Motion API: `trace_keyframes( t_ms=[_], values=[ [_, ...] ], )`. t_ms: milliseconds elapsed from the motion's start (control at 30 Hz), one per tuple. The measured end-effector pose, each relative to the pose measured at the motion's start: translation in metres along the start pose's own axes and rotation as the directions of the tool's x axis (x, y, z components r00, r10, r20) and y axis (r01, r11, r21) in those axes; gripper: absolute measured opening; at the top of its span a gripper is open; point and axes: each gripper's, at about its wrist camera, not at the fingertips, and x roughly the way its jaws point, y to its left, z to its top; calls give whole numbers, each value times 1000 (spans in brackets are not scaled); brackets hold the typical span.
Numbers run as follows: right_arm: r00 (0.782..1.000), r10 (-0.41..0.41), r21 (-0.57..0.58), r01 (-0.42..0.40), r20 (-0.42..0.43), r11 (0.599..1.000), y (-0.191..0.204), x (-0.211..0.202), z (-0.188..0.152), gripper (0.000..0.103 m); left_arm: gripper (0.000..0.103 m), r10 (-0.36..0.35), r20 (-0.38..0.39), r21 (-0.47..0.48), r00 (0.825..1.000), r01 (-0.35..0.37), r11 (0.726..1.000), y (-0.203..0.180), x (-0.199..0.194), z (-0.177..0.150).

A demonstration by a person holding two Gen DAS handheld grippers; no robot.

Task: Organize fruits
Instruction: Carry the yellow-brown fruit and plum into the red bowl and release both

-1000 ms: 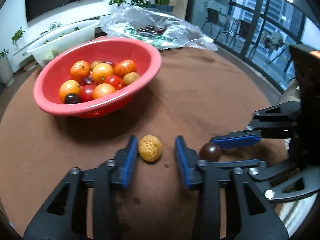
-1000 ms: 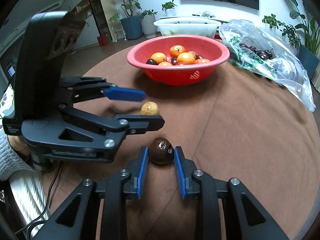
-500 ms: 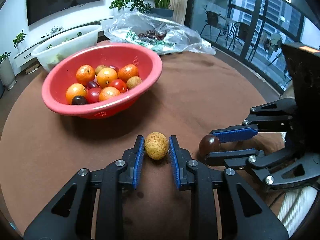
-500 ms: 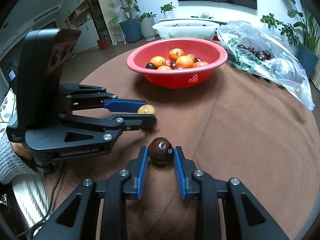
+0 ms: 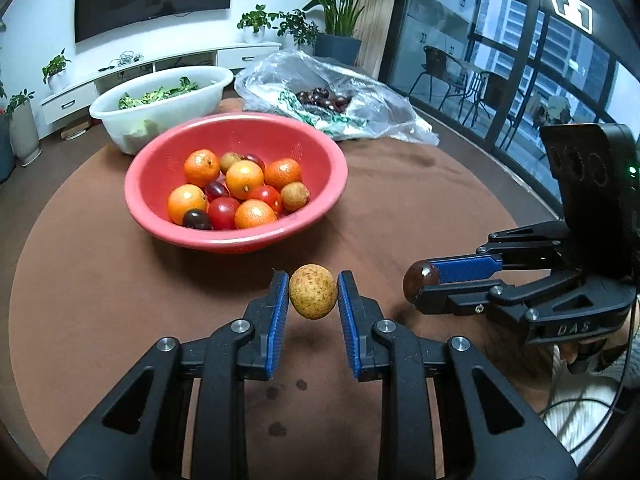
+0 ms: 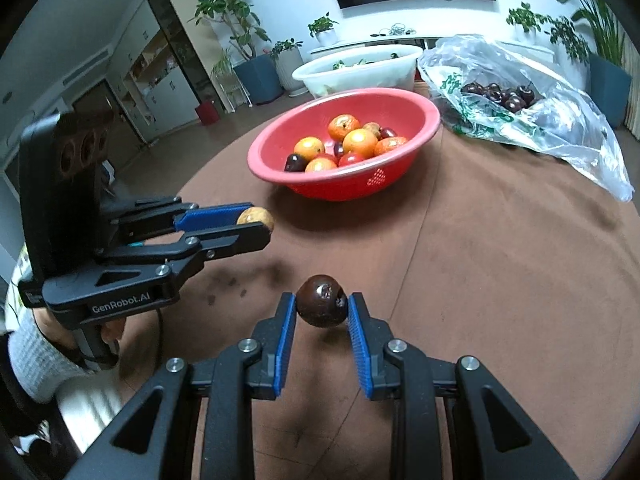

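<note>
Left wrist view: the brown table [image 5: 400, 200] spreads under your claws, with the red bowl [image 5: 336, 168] of fruit just ahead. Your left claw [image 5: 313, 300] is clamped on a speckled tan fruit [image 5: 312, 297]. Your right claw [image 6: 322, 307] is clamped on a dark fruit [image 6: 321, 301].

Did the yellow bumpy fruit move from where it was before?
Yes. The yellow fruit went up: it lay on the brown tablecloth, and now the left gripper holds it in the air, nearer the red bowl.
</note>
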Motion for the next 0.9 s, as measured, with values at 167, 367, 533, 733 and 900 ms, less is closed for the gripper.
trace_keyframes(
  t_ms=[167, 367, 533, 733, 900],
  values=[
    [999, 44, 49, -46, 29, 998, -8, -10, 13, 29, 23, -1, 30, -10, 1000, 1, 1000, 6, -13, 11],
    [995, 67, 70, -72, 67, 995, -14, -21, 34, 29, 23, 14, 62, -20, 998, -13, 1000, 16, -23, 28],
    [993, 67, 47, -71, 92, 996, -11, -24, 53, 29, 23, 28, 85, -27, 996, -26, 999, 27, -25, 46],
    [992, 63, 26, -66, 110, 997, -9, -19, 75, 29, 23, 50, 93, -25, 994, -47, 999, 38, -17, 64],
    [993, 46, 6, -47, 113, 999, -9, -8, 91, 29, 23, 57, 89, -11, 994, -56, 998, 43, -6, 76]
  ],
)
